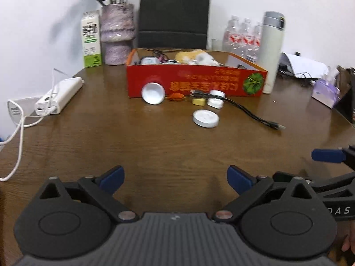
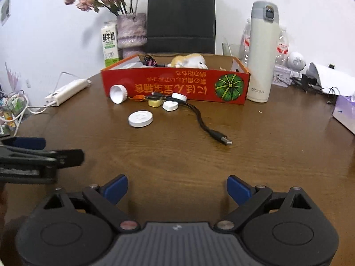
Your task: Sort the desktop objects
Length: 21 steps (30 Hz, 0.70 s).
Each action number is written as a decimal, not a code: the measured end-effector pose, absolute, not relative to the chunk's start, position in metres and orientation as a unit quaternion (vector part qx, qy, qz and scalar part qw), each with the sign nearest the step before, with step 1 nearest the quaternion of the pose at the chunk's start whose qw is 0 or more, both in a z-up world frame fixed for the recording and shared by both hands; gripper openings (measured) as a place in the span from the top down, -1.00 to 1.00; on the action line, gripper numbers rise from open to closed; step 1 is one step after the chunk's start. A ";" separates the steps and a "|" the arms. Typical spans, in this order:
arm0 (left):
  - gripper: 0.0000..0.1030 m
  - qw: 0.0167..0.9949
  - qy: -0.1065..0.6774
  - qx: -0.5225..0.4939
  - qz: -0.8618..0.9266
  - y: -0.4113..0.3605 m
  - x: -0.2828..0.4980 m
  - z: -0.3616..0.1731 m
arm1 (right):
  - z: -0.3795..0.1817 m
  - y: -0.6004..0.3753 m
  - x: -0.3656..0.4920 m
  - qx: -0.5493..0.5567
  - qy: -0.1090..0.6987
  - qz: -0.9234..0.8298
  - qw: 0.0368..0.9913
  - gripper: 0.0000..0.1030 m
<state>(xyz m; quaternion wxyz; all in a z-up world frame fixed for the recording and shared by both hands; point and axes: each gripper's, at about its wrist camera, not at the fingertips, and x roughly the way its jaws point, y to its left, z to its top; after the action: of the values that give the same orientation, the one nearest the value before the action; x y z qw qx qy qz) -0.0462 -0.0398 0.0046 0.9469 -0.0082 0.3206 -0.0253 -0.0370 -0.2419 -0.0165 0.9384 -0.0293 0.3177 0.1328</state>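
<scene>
A red cardboard box [image 1: 195,82] [image 2: 175,86] stands at the far middle of the brown table and holds a plush toy [image 2: 190,61] and small items. In front of it lie a white cup on its side [image 1: 153,93] [image 2: 118,93], an orange scrap [image 1: 176,96], a yellow block [image 1: 198,101] [image 2: 154,103], two small white pieces [image 1: 215,103] [image 2: 170,105], a flat white round disc [image 1: 206,118] [image 2: 140,118] and a black USB cable [image 1: 248,113] [image 2: 205,126]. My left gripper [image 1: 175,178] is open and empty. My right gripper [image 2: 177,187] is open and empty. Both hover near the front edge.
A white flask [image 2: 263,53] stands right of the box. A milk carton [image 1: 91,40], a vase of flowers [image 1: 117,33] and a black bag [image 1: 174,15] line the back. A white power strip [image 1: 60,95] lies at left. A tissue pack [image 1: 326,90] and water bottles [image 1: 241,35] are at right.
</scene>
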 end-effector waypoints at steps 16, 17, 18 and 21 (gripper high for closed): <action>-0.98 0.942 0.336 0.003 -0.014 -0.048 -0.048 -0.009 | -0.026 -0.259 -0.038 0.050 0.321 0.117 0.938 -0.88; -0.98 0.942 0.336 0.004 -0.015 -0.049 -0.048 -0.009 | -0.026 -0.258 -0.038 0.046 0.320 0.118 0.939 -0.88; -0.98 0.941 0.337 0.006 -0.015 -0.049 -0.047 -0.010 | -0.026 -0.257 -0.038 0.044 0.320 0.118 0.939 -0.88; -1.00 0.940 0.340 0.010 -0.014 -0.051 -0.046 -0.010 | -0.026 -0.258 -0.037 0.048 0.320 0.116 0.939 -0.88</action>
<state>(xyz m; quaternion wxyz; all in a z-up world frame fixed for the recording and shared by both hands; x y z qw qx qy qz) -0.0464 -0.0510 -0.0100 0.9403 0.0101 0.3398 -0.0141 -0.0367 -0.2577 -0.0261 0.9389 0.0484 0.3205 0.1162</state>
